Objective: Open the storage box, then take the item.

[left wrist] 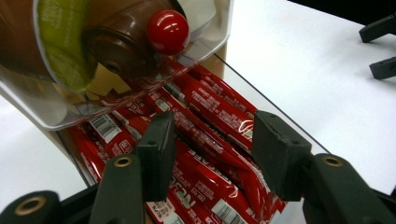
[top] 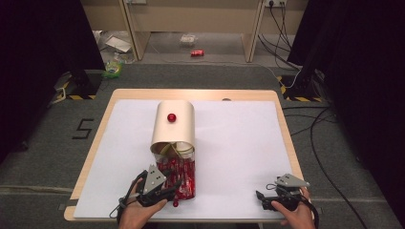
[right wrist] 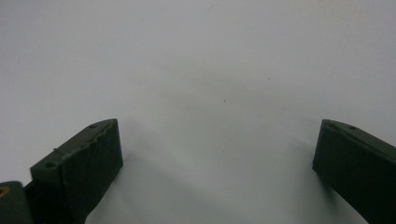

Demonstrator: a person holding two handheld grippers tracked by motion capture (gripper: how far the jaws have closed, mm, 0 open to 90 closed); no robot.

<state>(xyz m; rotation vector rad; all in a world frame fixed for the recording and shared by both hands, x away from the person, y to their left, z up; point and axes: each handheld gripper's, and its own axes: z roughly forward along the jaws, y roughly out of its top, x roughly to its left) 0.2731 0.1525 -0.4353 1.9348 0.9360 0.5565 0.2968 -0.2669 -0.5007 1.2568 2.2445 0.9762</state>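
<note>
A wooden dispenser point(top: 174, 126) with a red knob point(top: 171, 117) stands mid-table on the white sheet point(top: 239, 143). Its clear tray point(top: 184, 179) is pulled out toward the near edge and packed with red packets point(top: 184, 174).

The left gripper point(top: 165, 193) sits at the near left end of the tray, held in the person's left hand point(top: 138, 212). In the left gripper view its jaws stand partly spread over the packets point(left wrist: 210, 140), one pad on each side of a packet that runs lengthwise between them. Whether the pads press on that packet cannot be told; a gap shows beside the right pad. Above the jaws, the clear lid point(left wrist: 112, 60) is tipped up, with the knob point(left wrist: 168, 31) on it and a green-labelled item point(left wrist: 60, 42) behind the plastic.

The right gripper point(top: 263, 199) rests near the right near corner of the sheet, well apart from the dispenser, held in the right hand point(top: 298, 214). In the right gripper view its jaws are spread wide over the bare sheet point(right wrist: 210, 93), with nothing between them. The same gripper's jaw tips appear at the far right of the left gripper view point(left wrist: 380, 46).
</note>
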